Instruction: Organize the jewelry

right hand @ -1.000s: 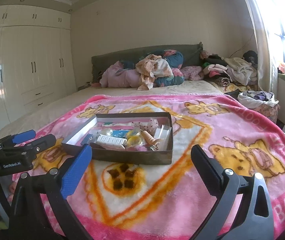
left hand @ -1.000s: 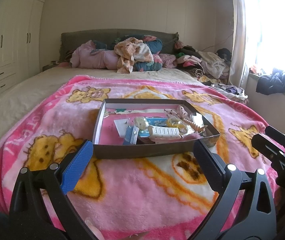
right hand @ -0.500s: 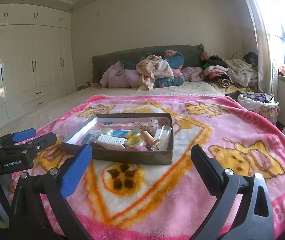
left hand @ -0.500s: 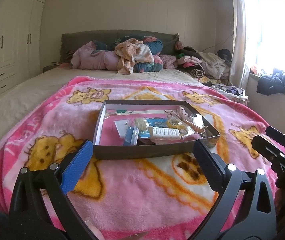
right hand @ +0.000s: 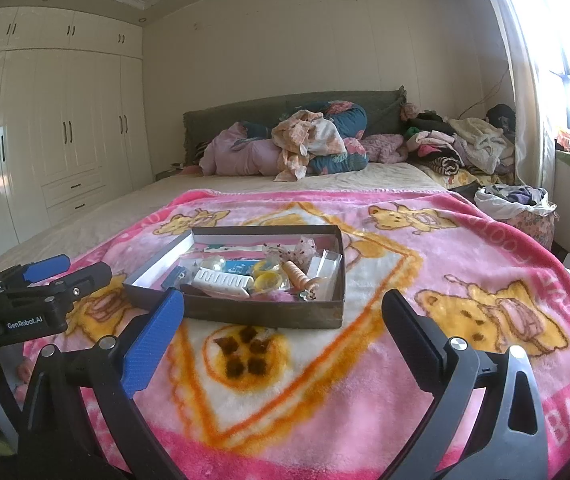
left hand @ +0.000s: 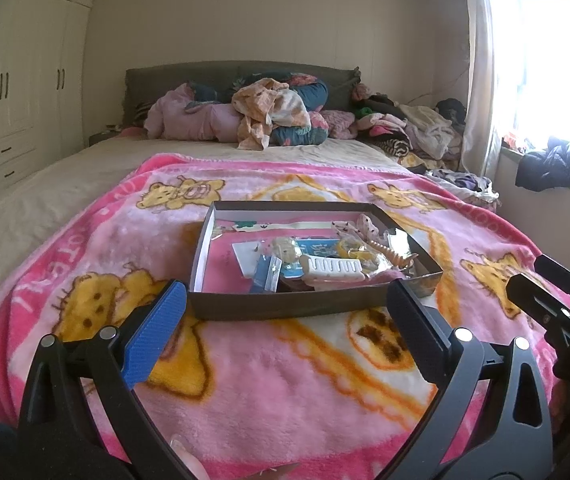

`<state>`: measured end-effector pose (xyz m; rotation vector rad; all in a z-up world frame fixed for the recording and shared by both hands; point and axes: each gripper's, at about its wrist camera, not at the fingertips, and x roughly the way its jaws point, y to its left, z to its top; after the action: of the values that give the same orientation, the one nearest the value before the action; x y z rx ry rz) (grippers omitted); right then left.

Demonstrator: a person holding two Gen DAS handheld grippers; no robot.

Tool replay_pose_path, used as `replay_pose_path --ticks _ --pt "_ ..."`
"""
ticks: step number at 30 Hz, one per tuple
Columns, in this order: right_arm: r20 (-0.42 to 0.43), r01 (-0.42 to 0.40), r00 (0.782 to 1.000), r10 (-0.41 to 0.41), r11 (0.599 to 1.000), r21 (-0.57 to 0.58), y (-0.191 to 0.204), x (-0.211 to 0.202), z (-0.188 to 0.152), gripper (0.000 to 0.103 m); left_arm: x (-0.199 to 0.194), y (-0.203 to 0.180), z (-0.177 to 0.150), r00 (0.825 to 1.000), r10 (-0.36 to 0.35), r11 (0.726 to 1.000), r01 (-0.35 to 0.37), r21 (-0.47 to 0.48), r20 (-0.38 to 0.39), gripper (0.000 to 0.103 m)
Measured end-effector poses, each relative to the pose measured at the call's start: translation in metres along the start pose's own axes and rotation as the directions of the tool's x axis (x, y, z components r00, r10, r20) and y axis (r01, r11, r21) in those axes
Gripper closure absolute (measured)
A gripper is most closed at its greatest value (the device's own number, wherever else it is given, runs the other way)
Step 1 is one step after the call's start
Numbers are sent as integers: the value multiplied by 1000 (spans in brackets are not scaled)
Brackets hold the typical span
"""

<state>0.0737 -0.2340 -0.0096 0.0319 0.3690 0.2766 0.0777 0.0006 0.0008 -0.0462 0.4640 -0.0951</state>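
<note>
The shallow brown box (left hand: 285, 308) of jewelry and hair bits, a white comb clip (left hand: 335, 269) near its front, sits on the pink bear blanket (left hand: 285, 380) on the bed. My left gripper (left hand: 285, 316) and right gripper (right hand: 283, 320) hover just short of it, jaws spread wide, empty.

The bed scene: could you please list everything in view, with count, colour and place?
tray: one, dark brown, on the blanket, centre
white comb-like clip: one, in the tray, near front
small packets and trinkets: several, mixed colours, in the tray
blanket: one, pink with yellow bears, over the bed
clothes pile: one, mixed, by the headboard
wardrobe: one, white, on the left
left gripper: one, black with a blue pad, open, short of the tray
right gripper: one, same, open, short of the tray
</note>
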Motion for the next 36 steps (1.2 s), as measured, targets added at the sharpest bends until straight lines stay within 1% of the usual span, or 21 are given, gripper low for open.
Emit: replay_pose_path --ticks 25,36 --pt "-1 -1 1000 1 1000 -2 -1 0 0 6 1 3 1 1000 7 1000 -7 6 -5 12" --pt "-24 12 1000 -12 1000 -3 -2 2 -3 6 4 3 -3 1000 15 1000 -15 19 -22 12"
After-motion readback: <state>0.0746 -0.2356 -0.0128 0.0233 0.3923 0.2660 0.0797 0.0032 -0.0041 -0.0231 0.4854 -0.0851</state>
